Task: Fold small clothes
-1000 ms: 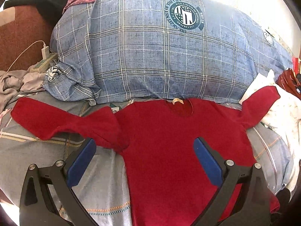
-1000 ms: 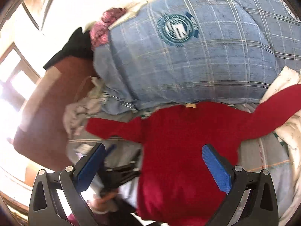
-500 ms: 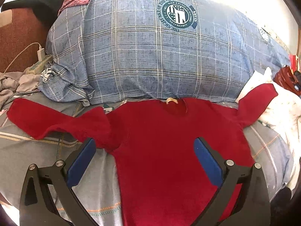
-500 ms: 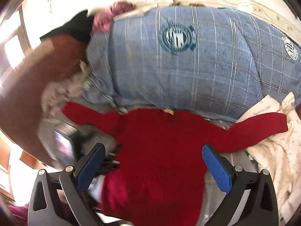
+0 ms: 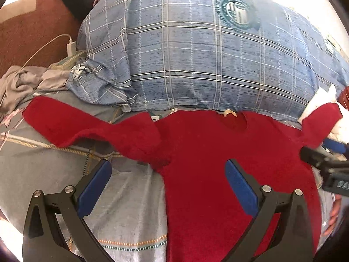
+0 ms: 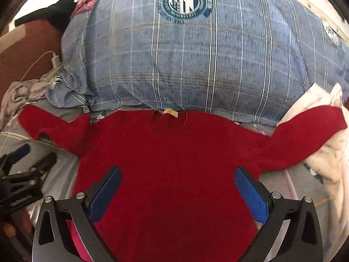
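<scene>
Best started at a sleeve: red sweater (image 6: 174, 163) spread flat on the bed just ahead of and under both the left hand-held gripper (image 5: 168, 187) and right hand-held gripper (image 6: 177, 193), each spread wide and holding nothing, so pinch near the cuff and fold inward

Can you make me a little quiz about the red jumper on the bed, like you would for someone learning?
1. True or false: the red jumper lies spread out with both sleeves out to the sides.
2. What sits right behind the jumper's collar: A) a blue checked pillow, B) a basket, C) a chair?
3. Fill in: the left gripper and the right gripper are both ____, holding nothing.

Key: 1 true; 2 A; 3 open.
</scene>
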Demonstrator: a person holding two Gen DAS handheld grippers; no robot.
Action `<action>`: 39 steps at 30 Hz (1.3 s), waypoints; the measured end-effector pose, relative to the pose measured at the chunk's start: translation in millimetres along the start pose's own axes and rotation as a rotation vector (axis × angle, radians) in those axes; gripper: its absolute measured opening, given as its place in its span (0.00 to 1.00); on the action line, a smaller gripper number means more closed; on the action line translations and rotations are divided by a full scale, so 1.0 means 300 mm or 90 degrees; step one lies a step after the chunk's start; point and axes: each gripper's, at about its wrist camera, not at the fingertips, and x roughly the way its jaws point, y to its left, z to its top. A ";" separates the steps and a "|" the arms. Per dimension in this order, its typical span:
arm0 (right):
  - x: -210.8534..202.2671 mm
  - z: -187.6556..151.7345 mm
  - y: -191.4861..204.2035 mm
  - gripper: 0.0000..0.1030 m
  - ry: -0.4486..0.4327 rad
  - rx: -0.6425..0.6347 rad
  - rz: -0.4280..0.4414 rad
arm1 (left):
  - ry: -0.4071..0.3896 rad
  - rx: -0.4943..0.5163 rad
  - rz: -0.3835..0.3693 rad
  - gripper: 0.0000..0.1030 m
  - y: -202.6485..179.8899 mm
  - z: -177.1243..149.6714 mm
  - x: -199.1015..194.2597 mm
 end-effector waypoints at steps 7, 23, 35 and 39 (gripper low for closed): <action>0.118 -0.021 -0.001 0.99 0.056 0.039 0.039 | 0.006 -0.006 0.014 1.00 0.012 -0.003 0.046; 0.186 -0.021 0.018 0.99 0.063 0.028 0.010 | 0.034 -0.026 0.020 1.00 0.024 -0.012 0.138; 0.193 -0.013 0.039 0.99 0.058 0.012 0.022 | 0.032 -0.048 0.044 1.00 0.090 0.004 0.148; 0.202 -0.009 0.041 0.98 0.051 0.018 0.028 | 0.029 -0.056 0.065 1.00 0.127 0.012 0.151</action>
